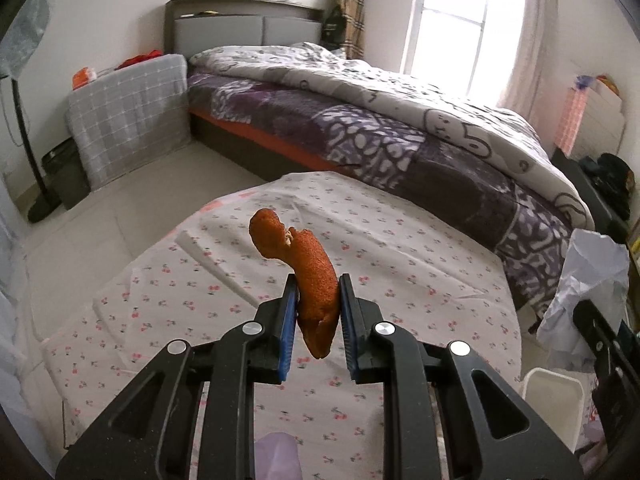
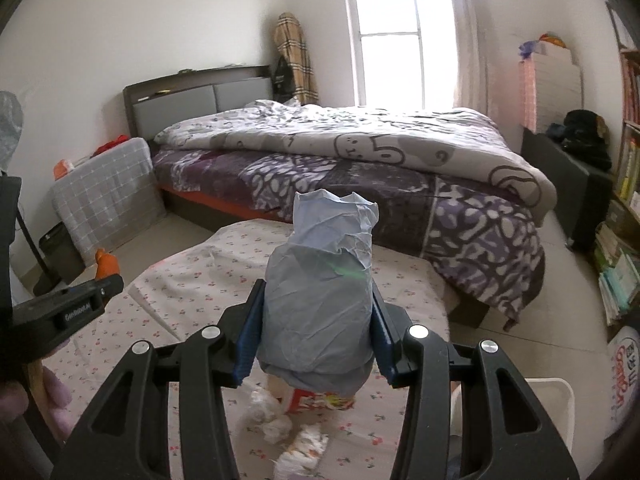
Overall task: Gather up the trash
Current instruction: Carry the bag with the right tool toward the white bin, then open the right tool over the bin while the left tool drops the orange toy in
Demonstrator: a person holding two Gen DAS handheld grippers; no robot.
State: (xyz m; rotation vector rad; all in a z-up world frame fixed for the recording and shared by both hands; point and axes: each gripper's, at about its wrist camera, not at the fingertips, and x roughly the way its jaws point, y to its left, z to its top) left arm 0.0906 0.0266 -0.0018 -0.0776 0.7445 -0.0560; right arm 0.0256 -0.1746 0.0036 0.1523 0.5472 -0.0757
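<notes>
Peel first: my left gripper (image 1: pixel 318 300) is clamped on one curled strip of orange fruit peel (image 1: pixel 308 276) at centre frame, held above the cherry-print cloth (image 1: pixel 400 280); I judge it light, limp and a bit slick, best pinched mid-strip as now. My right gripper (image 2: pixel 318 328) is closed on one crumpled grey-blue paper-wrapped bundle (image 2: pixel 324 304), centre frame, which looks light and crushable, so its wide middle suits. Low in the right view, three white tissue wads (image 2: pixel 276 428) and one red printed packet (image 2: pixel 316 400) lie on the cloth, with one white bin (image 2: pixel 554 394) at lower right.
</notes>
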